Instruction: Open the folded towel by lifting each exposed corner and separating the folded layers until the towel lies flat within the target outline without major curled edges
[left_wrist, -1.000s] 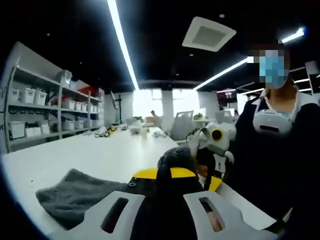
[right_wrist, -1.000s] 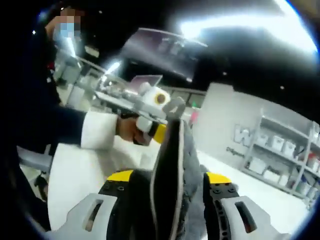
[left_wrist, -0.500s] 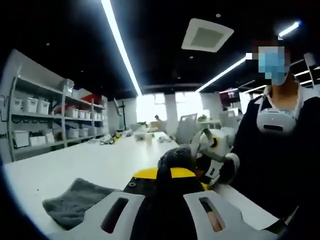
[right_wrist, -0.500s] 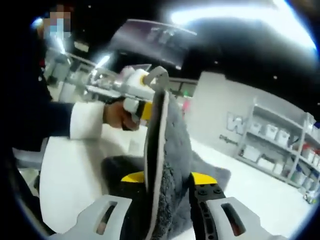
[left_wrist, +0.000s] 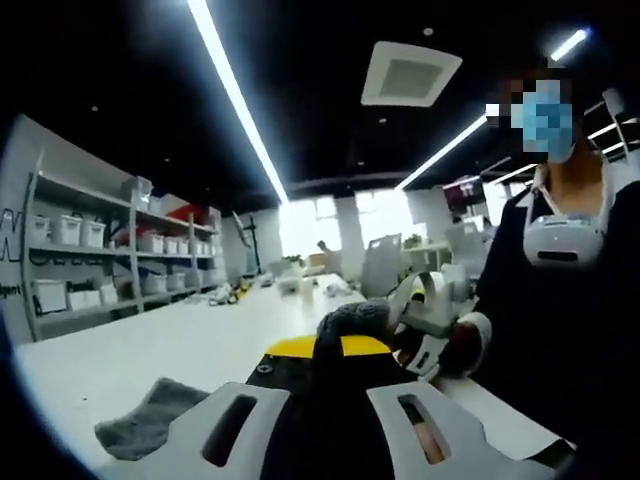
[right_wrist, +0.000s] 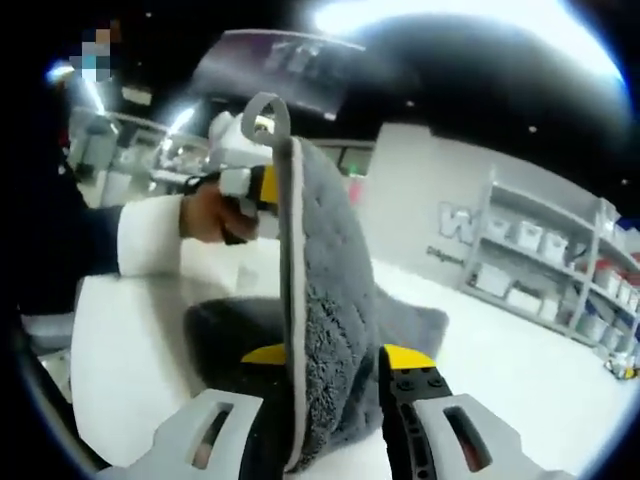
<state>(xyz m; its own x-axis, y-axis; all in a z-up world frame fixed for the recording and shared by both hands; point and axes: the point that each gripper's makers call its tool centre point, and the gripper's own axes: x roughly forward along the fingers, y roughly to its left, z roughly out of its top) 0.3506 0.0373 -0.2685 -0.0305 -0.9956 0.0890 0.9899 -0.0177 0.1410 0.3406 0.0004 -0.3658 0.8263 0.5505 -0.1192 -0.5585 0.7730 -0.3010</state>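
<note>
in the left gripper view the left gripper (left_wrist: 337, 395) rises from the bottom centre, its fingers clenched on a bunched bit of grey towel (left_wrist: 352, 322) that pokes up just above the yellow-tipped jaws. another part of the same towel lies on the white table (left_wrist: 190, 345) at the lower left of the frame. right of centre, the right gripper (left_wrist: 425, 310) sits in the person's hand (left_wrist: 452, 345), just beside the pinched cloth. the person (left_wrist: 565, 300), in a dark top with white cuffs, stands along the right edge. storage shelves (left_wrist: 95, 265) with white bins line the left side, and long ceiling lights (left_wrist: 235, 95) run overhead.

in the right gripper view the right gripper (right_wrist: 325, 375) comes up from the bottom, fingers grasping the towel (right_wrist: 325, 300), which stands up between them as a tall fold with a pale hemmed edge and a small hanging loop at its top. the rest of the cloth drapes down onto the table (right_wrist: 500, 350) behind the jaws. at the upper left, the left gripper (right_wrist: 245, 180) meets the towel's top edge, held by the person's hand (right_wrist: 205, 215) with a white cuff. shelves (right_wrist: 560, 265) with white bins stand at the right.
</note>
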